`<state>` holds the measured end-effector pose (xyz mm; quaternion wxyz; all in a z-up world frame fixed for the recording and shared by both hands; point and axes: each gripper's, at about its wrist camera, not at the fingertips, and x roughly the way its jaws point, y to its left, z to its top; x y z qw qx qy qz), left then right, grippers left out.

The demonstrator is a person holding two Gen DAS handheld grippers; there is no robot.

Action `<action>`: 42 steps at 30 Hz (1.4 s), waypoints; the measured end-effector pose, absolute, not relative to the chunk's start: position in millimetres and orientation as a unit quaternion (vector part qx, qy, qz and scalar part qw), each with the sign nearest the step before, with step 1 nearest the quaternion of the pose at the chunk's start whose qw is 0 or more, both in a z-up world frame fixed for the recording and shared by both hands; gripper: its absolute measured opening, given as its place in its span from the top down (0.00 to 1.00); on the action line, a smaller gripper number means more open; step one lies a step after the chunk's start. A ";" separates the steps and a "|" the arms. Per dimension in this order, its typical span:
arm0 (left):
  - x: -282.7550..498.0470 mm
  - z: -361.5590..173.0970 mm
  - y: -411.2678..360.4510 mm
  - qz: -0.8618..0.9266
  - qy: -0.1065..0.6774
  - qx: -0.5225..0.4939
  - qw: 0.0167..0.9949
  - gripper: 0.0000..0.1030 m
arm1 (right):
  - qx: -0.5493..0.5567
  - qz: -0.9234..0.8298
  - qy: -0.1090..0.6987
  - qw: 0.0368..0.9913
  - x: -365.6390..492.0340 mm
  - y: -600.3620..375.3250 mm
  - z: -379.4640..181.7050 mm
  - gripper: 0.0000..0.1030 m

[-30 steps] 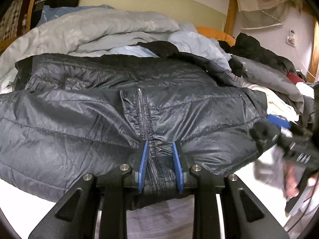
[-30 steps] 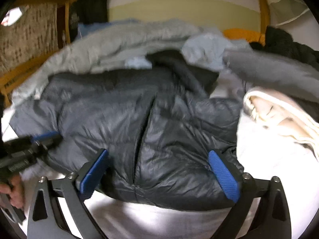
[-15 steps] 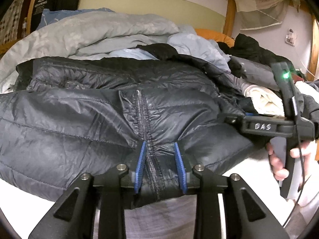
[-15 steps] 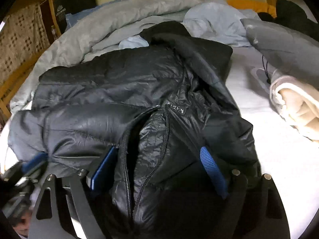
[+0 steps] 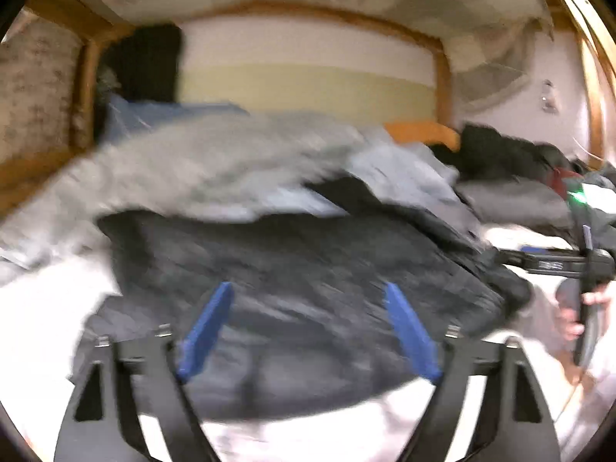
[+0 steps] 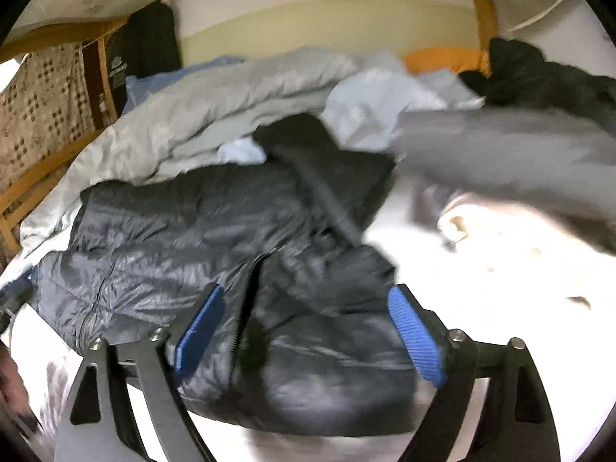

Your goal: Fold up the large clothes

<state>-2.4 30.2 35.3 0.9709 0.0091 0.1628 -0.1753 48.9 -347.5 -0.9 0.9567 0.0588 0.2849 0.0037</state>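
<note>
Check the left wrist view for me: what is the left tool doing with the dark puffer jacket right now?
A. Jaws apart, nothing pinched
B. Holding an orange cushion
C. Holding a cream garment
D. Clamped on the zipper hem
A. The left tool shows its blue pads spread wide and opening, with the dark puffer jacket lying on the bed beyond them, pinched by neither pad.

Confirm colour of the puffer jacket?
Dark grey-black, shiny quilted puffer jacket; clearest in the right wrist view.

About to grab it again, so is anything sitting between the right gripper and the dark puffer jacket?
Nothing visible. The right gripper, its jaws opening, looks straight onto the dark puffer jacket, with no other item lying over the near hem.
</note>
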 end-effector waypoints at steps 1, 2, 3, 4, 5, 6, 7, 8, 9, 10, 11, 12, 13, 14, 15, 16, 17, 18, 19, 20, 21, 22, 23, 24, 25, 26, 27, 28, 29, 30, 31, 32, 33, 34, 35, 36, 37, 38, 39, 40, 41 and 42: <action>4.6 36.5 48.5 -0.187 0.176 -0.012 0.966 0.00 | 0.065 -0.001 0.285 0.956 47.7 -352.1 2.4 0.10; 15.0 34.5 64.4 -0.191 0.203 -0.035 0.960 0.00 | 0.079 -0.006 0.289 0.954 46.5 -358.4 4.8 0.06; 26.8 30.2 83.8 -0.165 0.235 -0.065 0.956 0.00 | 0.100 -0.009 0.296 0.950 45.8 -366.2 4.6 0.00; 34.3 25.2 101.9 -0.123 0.254 -0.087 0.955 0.00 | 0.124 -0.010 0.304 0.944 45.0 -373.8 2.0 0.00; 38.7 19.4 119.3 -0.084 0.265 -0.103 0.955 0.00 | 0.146 -0.011 0.310 0.939 44.4 -380.5 -2.0 0.00; 42.7 13.3 134.9 -0.050 0.279 -0.115 0.952 0.00 | 0.174 -0.012 0.321 0.931 40.9 -388.3 -10.1 0.00; 46.2 8.6 146.8 -0.030 0.294 -0.126 0.947 0.00 | 0.188 -0.011 0.329 0.925 38.1 -392.1 -17.9 0.00; 50.8 1.6 160.7 -0.018 0.315 -0.145 0.938 0.00 | 0.200 -0.009 0.339 0.919 36.0 -395.7 -25.0 0.00; 53.9 -5.2 171.3 -0.019 0.332 -0.167 0.928 0.00 | 0.210 -0.008 0.353 0.911 34.7 -398.6 -34.4 0.00; 56.0 -11.6 179.3 -0.026 0.346 -0.186 0.919 0.00 | 0.215 -0.008 0.364 0.906 34.6 -400.3 -41.5 0.00; 57.7 -17.5 184.2 -0.029 0.362 -0.195 0.911 0.02 | 0.217 -0.007 0.368 0.904 34.9 -401.3 -44.8 0.00; 58.0 -21.2 185.6 -0.027 0.373 -0.191 0.907 0.04 | 0.217 -0.004 0.369 0.904 36.1 -401.7 -48.1 0.00; 57.7 -23.3 184.8 -0.024 0.377 -0.184 0.907 0.08 | 0.211 0.002 0.370 0.905 37.6 -400.2 -48.9 0.00; 57.2 -25.3 181.6 -0.022 0.382 -0.176 0.907 0.08 | 0.204 0.008 0.372 0.906 38.7 -398.4 -48.9 0.04; 59.1 -29.5 180.1 -0.022 0.396 -0.170 0.902 0.09 | 0.188 0.015 0.376 0.907 39.9 -393.4 -49.1 0.14; 61.9 -35.8 179.7 -0.025 0.409 -0.171 0.896 0.13 | 0.167 0.016 0.380 0.910 42.1 -387.7 -49.4 0.18; 65.0 -43.4 180.3 -0.031 0.417 -0.176 0.891 0.14 | 0.147 0.022 0.382 0.912 44.0 -380.6 -50.3 0.28; 68.8 -47.9 177.7 -0.029 0.419 -0.174 0.891 0.14 | 0.144 0.028 0.382 0.912 44.8 -376.8 -51.7 0.34; 70.4 -48.3 175.0 -0.027 0.415 -0.163 0.895 0.19 | 0.144 0.030 0.381 0.913 46.2 -373.4 -53.6 0.37; 70.0 -45.8 171.7 -0.028 0.410 -0.159 0.898 0.47 | 0.146 0.029 0.379 0.914 47.0 -371.5 -54.6 0.49; 69.3 -43.3 168.4 -0.056 0.407 -0.174 0.895 0.66 | 0.150 0.034 0.375 0.914 47.1 -370.1 -55.5 0.66; 68.5 -42.1 166.6 -0.084 0.405 -0.195 0.889 0.87 | 0.154 0.040 0.371 0.915 46.4 -369.3 -54.9 0.73; 64.7 -39.3 164.4 -0.089 0.398 -0.199 0.891 0.88 | 0.154 0.040 0.364 0.918 44.0 -369.0 -51.8 0.80; 60.0 -34.5 160.6 -0.082 0.391 -0.184 0.898 0.89 | 0.151 0.035 0.357 0.921 40.4 -369.1 -47.0 0.83; 55.2 -28.5 157.2 -0.080 0.384 -0.171 0.904 0.90 | 0.141 0.028 0.345 0.928 33.3 -368.5 -38.4 0.84; 47.1 -22.5 153.9 -0.084 0.377 -0.165 0.908 0.91 | 0.128 0.023 0.328 0.936 23.7 -366.3 -26.8 0.85; 37.7 -16.9 151.4 -0.092 0.371 -0.168 0.909 0.91 | 0.118 0.019 0.316 0.941 13.9 -365.3 -17.1 0.85; 28.2 -12.2 149.0 -0.101 0.365 -0.171 0.909 0.91 | 0.111 0.013 0.308 0.945 5.5 -365.3 -9.4 0.85; 16.8 -8.7 146.4 -0.111 0.359 -0.171 0.911 0.91 | 0.102 0.000 0.295 0.950 -10.6 -364.9 1.0 0.85; 8.7 -8.0 143.3 -0.118 0.356 -0.170 0.911 0.91 | 0.098 -0.010 0.285 0.953 -21.5 -367.2 7.2 0.85; 1.2 -9.4 139.3 -0.124 0.360 -0.167 0.910 0.89 | 0.096 -0.018 0.278 0.956 -30.7 -368.8 10.9 0.85; -2.5 -13.1 134.8 -0.125 0.366 -0.161 0.908 0.84 | 0.096 -0.023 0.272 0.957 -40.6 -372.1 12.8 0.85; -3.6 -17.2 130.7 -0.119 0.370 -0.154 0.908 0.81 | 0.093 -0.028 0.273 0.957 -50.6 -376.9 12.3 0.85; -4.9 -21.6 126.6 -0.108 0.373 -0.142 0.911 0.74 | 0.089 -0.033 0.279 0.956 -54.4 -380.3 9.7 0.85; -4.5 -23.8 121.7 -0.094 0.373 -0.126 0.914 0.67 | 0.084 -0.039 0.288 0.953 -53.2 -381.9 5.5 0.83; -3.8 -23.1 118.8 -0.084 0.369 -0.109 0.919 0.65 | 0.079 -0.051 0.300 0.949 -51.6 -384.8 0.2 0.79; -5.1 -19.9 115.0 -0.077 0.363 -0.094 0.924 0.63 | 0.079 -0.061 0.308 0.946 -48.2 -386.5 -4.2 0.77; -7.9 -16.3 112.7 -0.073 0.358 -0.087 0.927 0.63 | 0.080 -0.068 0.311 0.945 -45.7 -387.5 -6.4 0.72; -11.3 -10.7 113.5 -0.074 0.349 -0.088 0.930 0.63 | 0.076 -0.079 0.309 0.945 -45.8 -387.7 -7.8 0.65; -13.8 -7.0 115.1 -0.074 0.338 -0.091 0.934 0.63 | 0.069 -0.089 0.304 0.946 -46.0 -386.9 -7.1 0.61; -18.0 -2.7 116.0 -0.071 0.325 -0.092 0.938 0.62 | 0.058 -0.097 0.294 0.949 -49.1 -385.3 -5.3 0.58; -19.3 0.5 117.5 -0.065 0.314 -0.091 0.943 0.60 | 0.043 -0.104 0.278 0.954 -53.5 -382.5 -1.7 0.55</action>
